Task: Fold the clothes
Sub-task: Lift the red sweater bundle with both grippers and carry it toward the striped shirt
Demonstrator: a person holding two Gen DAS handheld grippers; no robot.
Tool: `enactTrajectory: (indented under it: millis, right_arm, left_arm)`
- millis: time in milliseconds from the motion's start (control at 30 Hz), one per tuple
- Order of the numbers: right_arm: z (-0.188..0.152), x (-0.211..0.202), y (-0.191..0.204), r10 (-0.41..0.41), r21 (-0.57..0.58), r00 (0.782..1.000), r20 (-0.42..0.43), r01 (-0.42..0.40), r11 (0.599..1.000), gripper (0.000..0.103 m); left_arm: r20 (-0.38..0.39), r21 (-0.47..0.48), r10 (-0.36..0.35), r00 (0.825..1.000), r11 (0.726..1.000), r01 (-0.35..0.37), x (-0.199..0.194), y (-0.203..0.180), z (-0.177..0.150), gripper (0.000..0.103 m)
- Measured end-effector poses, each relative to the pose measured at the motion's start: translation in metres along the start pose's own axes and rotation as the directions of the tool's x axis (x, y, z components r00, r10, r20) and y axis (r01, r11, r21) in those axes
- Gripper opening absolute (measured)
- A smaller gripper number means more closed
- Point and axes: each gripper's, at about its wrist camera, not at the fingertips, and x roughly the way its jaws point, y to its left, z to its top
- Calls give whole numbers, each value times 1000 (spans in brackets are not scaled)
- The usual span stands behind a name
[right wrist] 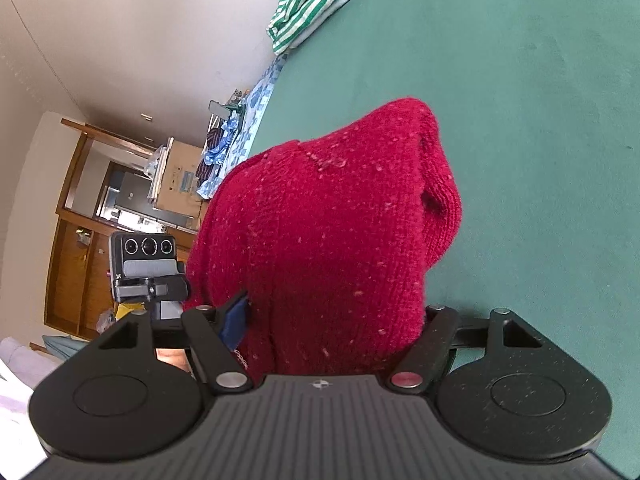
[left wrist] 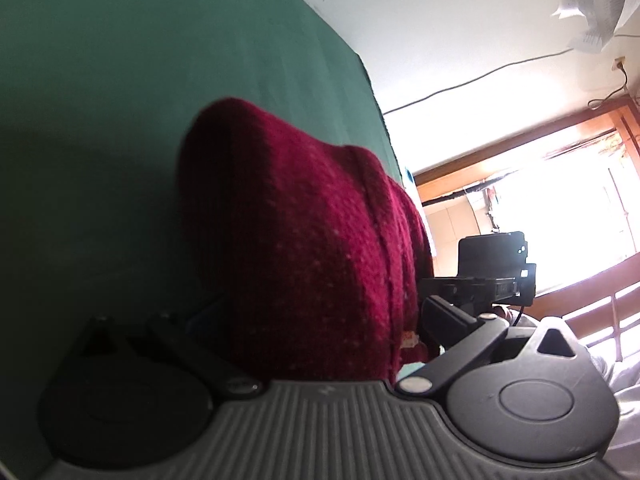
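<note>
We see a red knitted garment point(right wrist: 320, 240), coarse-ribbed and flecked with pale lint, bunched into a rounded hump directly ahead of both claws and draped over their fingers, above a flat green felt-like counter point(right wrist: 540, 120). In the right wrist view the right claw point(right wrist: 324, 320) stands wide, its black linkage arms spread to either side of the knit; the wool fills the gap and covers the fingertips, with a dark blue pad edge point(right wrist: 236, 320) showing at the left finger, so the claw appears to hold the garment, though we cannot see the pads pressing. In the left wrist view the left claw point(left wrist: 320, 320) is likewise buried under the knit point(left wrist: 300, 240), here darker and in shadow; we cannot tell how far its jaws stand apart, only that the garment hangs over them. To the right of the left claw that view alone shows the other claw's black body point(left wrist: 492, 272), a bright window with a wooden frame point(left wrist: 560, 208), a white wall with a cable point(left wrist: 460, 84) and a wall socket point(left wrist: 619, 63). Only the right wrist view shows, beyond and left of the claw, a folded green-and-white striped cloth point(right wrist: 312, 4) at the counter's far edge, a blue patterned fabric point(right wrist: 256, 108) along that edge, a cardboard box point(right wrist: 180, 184), wooden cabinetry point(right wrist: 72, 248), and the left claw's three-lens camera unit point(right wrist: 144, 268).
</note>
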Motion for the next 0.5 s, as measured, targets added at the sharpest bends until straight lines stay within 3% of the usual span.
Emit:
enactTrajectory:
  millis: [300, 500]
  right_arm:
    - [-9, -2, 1, -11, 2, 998, 54, 10, 1000, 73]
    - [-11, -1, 3, -44, 84, 995, 90, 36, 996, 72]
  left_arm:
    - [25, -97, -62, 998, 993, 64, -14, 23, -6, 102]
    - [-32, -54, -2, 999, 999, 1, -12, 20, 0, 102]
